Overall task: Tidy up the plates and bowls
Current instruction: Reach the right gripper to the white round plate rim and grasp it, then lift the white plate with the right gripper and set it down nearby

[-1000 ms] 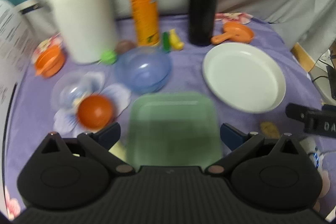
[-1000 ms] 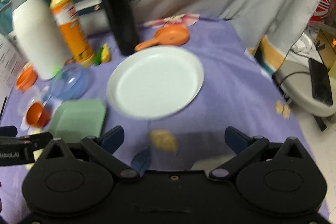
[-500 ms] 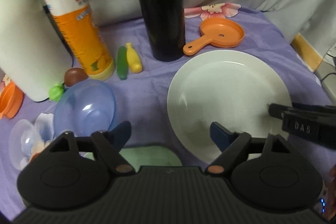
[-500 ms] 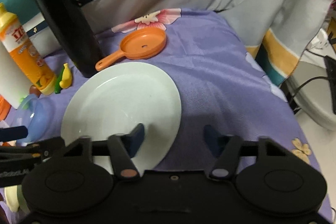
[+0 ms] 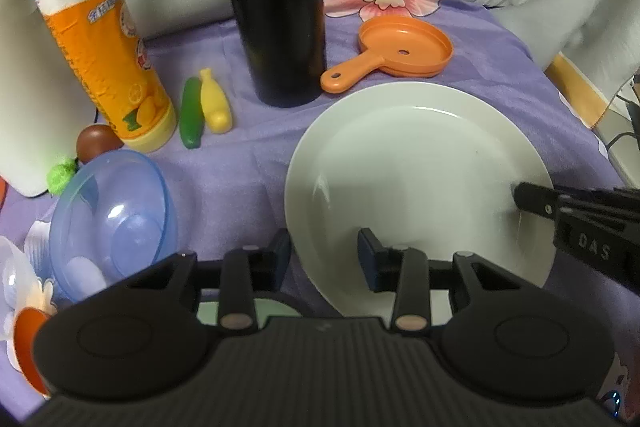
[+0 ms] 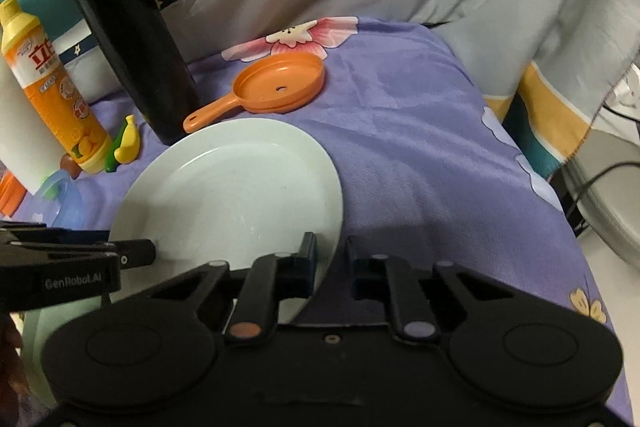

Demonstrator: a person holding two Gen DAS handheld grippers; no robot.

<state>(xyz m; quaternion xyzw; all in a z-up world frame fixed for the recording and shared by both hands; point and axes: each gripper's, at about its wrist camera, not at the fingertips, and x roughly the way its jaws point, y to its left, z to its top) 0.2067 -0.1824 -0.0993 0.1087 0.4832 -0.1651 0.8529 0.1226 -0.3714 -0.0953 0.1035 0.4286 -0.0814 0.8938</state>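
The round white plastic plate [image 5: 416, 179] lies on the purple floral cloth [image 6: 420, 131]. The left gripper [image 5: 324, 255], marked "GenRobot.AI", and the right gripper [image 6: 331, 255], marked "DAS", each straddle its rim, jaws narrowed but not yet clamped.

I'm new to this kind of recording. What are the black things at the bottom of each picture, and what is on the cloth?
There is no robot: a person holds a two-finger tool in each hand, each with a camera looking along its fingers.

In the left wrist view, the left hand-held gripper straddles the near rim of the round white plate. In the right wrist view, the right hand-held gripper straddles the plate's right edge. Whether either grips it yet is unclear.

On the purple flowered cloth also lie a translucent blue bowl, an orange toy pan, a tall black flask and an orange detergent bottle.
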